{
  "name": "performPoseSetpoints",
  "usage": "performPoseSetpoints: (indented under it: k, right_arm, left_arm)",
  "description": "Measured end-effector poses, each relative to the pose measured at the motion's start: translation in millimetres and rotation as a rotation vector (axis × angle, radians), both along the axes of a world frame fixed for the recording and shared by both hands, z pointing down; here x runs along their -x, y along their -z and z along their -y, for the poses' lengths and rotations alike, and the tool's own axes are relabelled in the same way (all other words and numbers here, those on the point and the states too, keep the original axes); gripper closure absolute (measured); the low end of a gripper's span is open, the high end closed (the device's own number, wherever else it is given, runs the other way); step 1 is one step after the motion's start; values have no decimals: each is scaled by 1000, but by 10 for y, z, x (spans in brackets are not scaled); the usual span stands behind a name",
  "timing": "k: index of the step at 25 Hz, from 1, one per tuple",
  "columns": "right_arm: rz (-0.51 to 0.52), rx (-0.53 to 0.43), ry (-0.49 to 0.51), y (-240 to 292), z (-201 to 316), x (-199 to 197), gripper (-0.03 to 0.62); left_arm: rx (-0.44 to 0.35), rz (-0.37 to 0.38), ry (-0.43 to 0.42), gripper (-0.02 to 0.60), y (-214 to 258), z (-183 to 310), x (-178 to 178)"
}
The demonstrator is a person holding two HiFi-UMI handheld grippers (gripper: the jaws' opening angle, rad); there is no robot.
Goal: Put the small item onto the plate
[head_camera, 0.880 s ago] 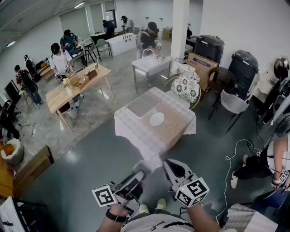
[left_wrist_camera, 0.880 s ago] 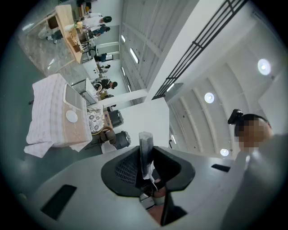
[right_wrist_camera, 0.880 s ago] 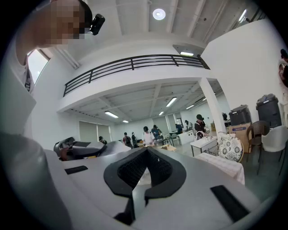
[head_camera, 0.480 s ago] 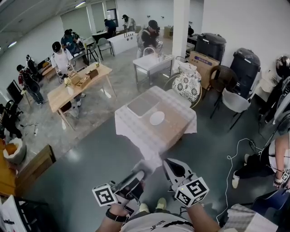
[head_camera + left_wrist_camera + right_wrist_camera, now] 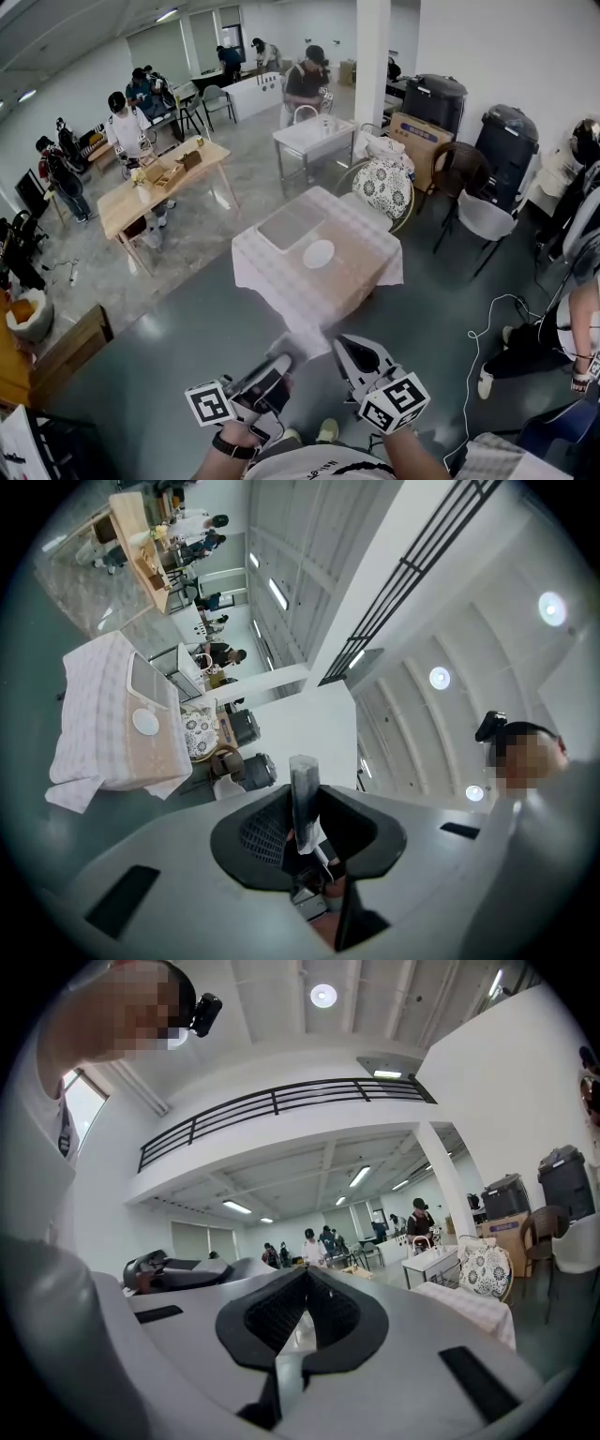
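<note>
A white plate (image 5: 319, 253) lies on a table under a pale checked cloth (image 5: 281, 281), some way ahead of me across the grey floor. My left gripper (image 5: 286, 356) is low in the head view, shut on a small thin whitish item (image 5: 303, 785) that stands up between its jaws. The left gripper view shows the plate (image 5: 145, 722) far off at the left. My right gripper (image 5: 342, 345) is beside the left one, shut with nothing in it; in its own view the jaw tips (image 5: 305, 1274) meet.
A grey tray (image 5: 291, 225) lies on the same table behind the plate. A patterned round chair (image 5: 382, 183) and a grey chair (image 5: 483, 216) stand behind the table. A wooden table (image 5: 159, 183) and several people are at the left. A cable (image 5: 487, 328) runs across the floor at the right.
The table and plate have drifted slightly left in the head view, and both grippers sit a little lower. The left gripper's hold on the item is unchanged.
</note>
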State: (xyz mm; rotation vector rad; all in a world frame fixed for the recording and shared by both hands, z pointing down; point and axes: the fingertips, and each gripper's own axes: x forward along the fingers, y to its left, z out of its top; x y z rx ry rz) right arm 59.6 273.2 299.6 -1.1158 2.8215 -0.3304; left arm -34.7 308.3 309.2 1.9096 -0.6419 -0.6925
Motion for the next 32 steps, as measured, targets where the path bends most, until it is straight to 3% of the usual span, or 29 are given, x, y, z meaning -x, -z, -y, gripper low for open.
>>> performPoseSetpoints:
  k: [16,24,32]
  right_arm:
    - [19,8,-43,-49,580,-280,580]
    - [-10,17,-90,-149,1344,-75,580]
    - [-36,44,-179,-235,2210,178,580]
  left_arm:
    - [28,2,-25,493,-48,714,-223]
    - [50,12,-59,492,-263,1531,3]
    - [53,49,-147,492,-408,2482,239]
